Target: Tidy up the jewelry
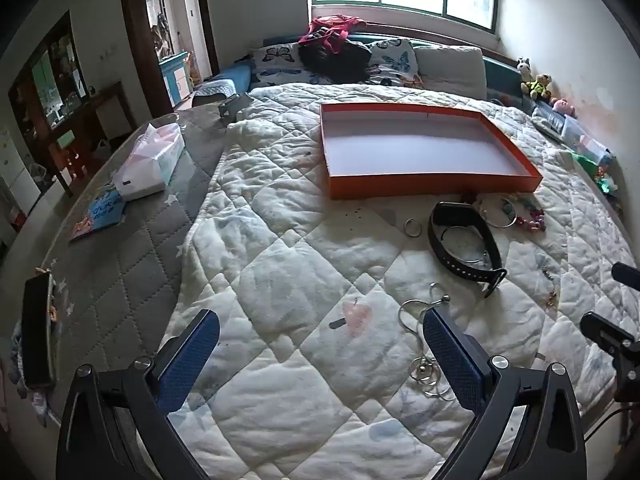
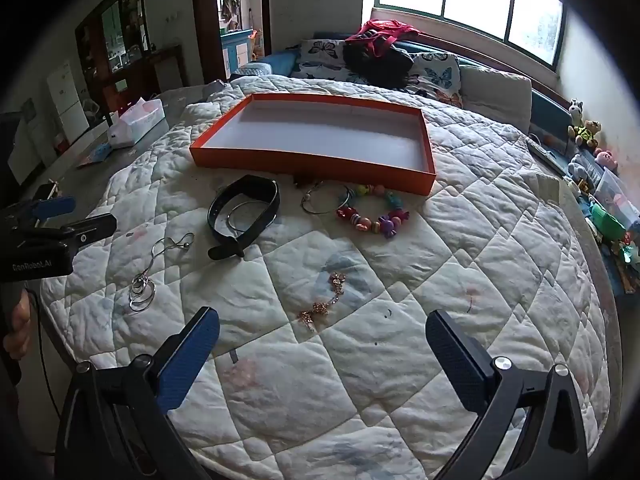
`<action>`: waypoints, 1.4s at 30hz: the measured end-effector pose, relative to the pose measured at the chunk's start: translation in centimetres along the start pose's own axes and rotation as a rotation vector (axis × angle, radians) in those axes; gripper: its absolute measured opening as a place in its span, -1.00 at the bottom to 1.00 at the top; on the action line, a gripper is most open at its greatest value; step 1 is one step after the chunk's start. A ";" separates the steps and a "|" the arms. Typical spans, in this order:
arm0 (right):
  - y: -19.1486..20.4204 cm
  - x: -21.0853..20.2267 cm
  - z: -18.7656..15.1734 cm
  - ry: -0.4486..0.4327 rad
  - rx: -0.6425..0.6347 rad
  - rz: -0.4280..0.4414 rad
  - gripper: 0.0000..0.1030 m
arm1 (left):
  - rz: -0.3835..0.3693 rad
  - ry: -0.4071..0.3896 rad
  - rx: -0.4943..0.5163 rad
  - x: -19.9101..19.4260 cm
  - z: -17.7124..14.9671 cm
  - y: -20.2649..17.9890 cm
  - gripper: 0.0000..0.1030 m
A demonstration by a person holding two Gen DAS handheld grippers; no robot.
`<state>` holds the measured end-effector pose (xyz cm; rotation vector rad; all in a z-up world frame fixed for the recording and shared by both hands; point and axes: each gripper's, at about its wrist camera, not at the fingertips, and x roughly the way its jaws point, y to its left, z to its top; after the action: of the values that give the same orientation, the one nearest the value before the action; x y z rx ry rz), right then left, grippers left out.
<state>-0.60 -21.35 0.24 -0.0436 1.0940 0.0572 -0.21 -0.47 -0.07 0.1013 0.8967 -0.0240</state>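
Both grippers, left (image 1: 322, 354) and right (image 2: 322, 350), hover spread wide and empty over the quilt (image 2: 360, 380). Jewelry lies loose before the empty tray (image 2: 424, 184): the chain (image 2: 142, 290) could snag in quilt folds, and beads (image 2: 372, 216) crowd the tray wall. Open room remains near the grippers.

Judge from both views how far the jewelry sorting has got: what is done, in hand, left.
Done: nothing visible; the orange tray holds nothing. In hand: nothing; the left gripper and right gripper are open above the quilt. Left: the silver necklace, black band, bead bracelet, gold chain and silver rings all lie outside the tray.
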 end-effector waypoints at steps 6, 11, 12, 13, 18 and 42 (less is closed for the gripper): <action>0.0 0.2 0.2 0.010 -0.007 -0.006 1.00 | -0.031 0.026 -0.036 0.2 -0.2 1.0 1.00; -0.6 0.0 -0.1 0.009 0.016 -0.006 1.00 | -0.020 0.027 -0.033 0.4 -0.5 1.1 1.00; -0.9 0.1 -0.1 0.009 0.019 -0.004 1.00 | -0.020 0.029 -0.034 0.4 -0.6 1.1 1.00; -0.9 0.1 -0.1 0.010 0.021 -0.005 1.00 | -0.021 0.031 -0.035 0.5 -0.6 1.2 1.00; -1.3 0.0 -0.3 0.007 0.028 -0.003 1.00 | -0.024 0.035 -0.029 0.6 -0.5 0.9 1.00; -0.8 0.5 -0.2 0.015 0.025 0.009 1.00 | -0.029 0.045 -0.022 1.2 -0.7 0.4 1.00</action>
<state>-0.50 -22.18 -0.24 -0.0165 1.1101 0.0516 0.04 -0.03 -1.35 0.0689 0.9426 -0.0389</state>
